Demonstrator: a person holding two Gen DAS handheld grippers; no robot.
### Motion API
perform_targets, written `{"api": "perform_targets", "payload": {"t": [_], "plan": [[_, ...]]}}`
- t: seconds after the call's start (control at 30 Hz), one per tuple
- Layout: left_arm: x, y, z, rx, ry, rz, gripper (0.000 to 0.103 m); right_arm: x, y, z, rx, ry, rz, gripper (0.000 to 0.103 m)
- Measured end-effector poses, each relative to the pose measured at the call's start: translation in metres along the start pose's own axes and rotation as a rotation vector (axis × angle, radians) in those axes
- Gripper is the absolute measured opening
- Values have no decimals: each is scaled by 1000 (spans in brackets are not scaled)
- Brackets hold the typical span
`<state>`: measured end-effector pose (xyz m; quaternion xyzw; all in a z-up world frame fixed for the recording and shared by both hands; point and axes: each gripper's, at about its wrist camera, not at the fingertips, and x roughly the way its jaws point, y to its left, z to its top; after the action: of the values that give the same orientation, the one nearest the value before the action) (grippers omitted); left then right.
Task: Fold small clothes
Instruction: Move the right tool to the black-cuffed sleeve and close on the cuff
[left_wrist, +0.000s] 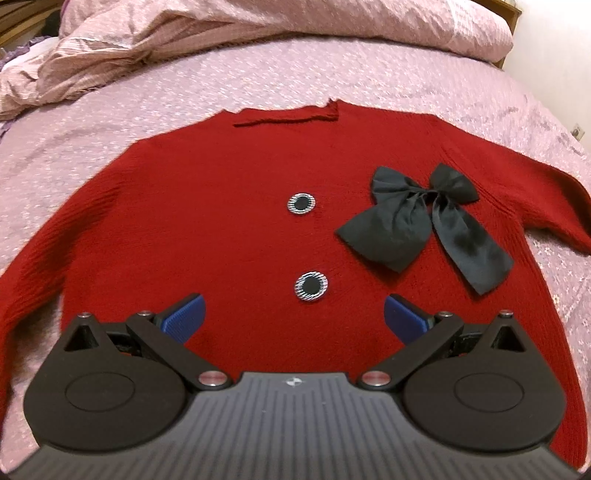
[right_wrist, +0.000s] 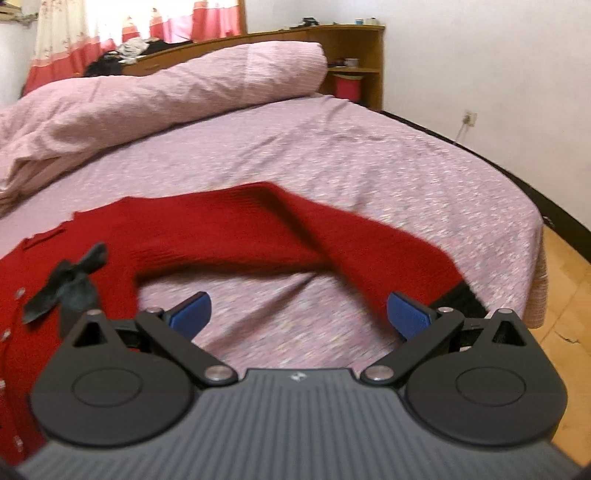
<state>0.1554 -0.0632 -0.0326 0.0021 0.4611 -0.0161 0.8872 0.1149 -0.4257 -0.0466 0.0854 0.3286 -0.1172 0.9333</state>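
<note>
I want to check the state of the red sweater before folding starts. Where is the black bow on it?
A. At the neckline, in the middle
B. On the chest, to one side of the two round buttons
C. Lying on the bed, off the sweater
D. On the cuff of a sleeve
B: the black bow lies on the red sweater, beside the two round buttons.

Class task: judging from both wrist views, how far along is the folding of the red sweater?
Done: the red sweater lies spread face up on the bed. In hand: nothing; the left gripper and right gripper are both open and empty. Left: every fold, starting perhaps with the right sleeve.
</note>
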Motion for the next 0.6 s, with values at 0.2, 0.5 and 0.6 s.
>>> {"api": "perform_targets", "payload": {"t": [0.2, 0.5, 0.6], "plan": [[33, -17, 3, 15, 58, -2, 103, 27, -20, 10, 1, 28, -44, 103], [46, -18, 3, -6, 65, 11, 103, 58, -40, 8, 5, 84, -72, 103], [46, -18, 2, 1, 60, 22, 103, 67, -46, 5, 21, 106, -73, 103]]}}
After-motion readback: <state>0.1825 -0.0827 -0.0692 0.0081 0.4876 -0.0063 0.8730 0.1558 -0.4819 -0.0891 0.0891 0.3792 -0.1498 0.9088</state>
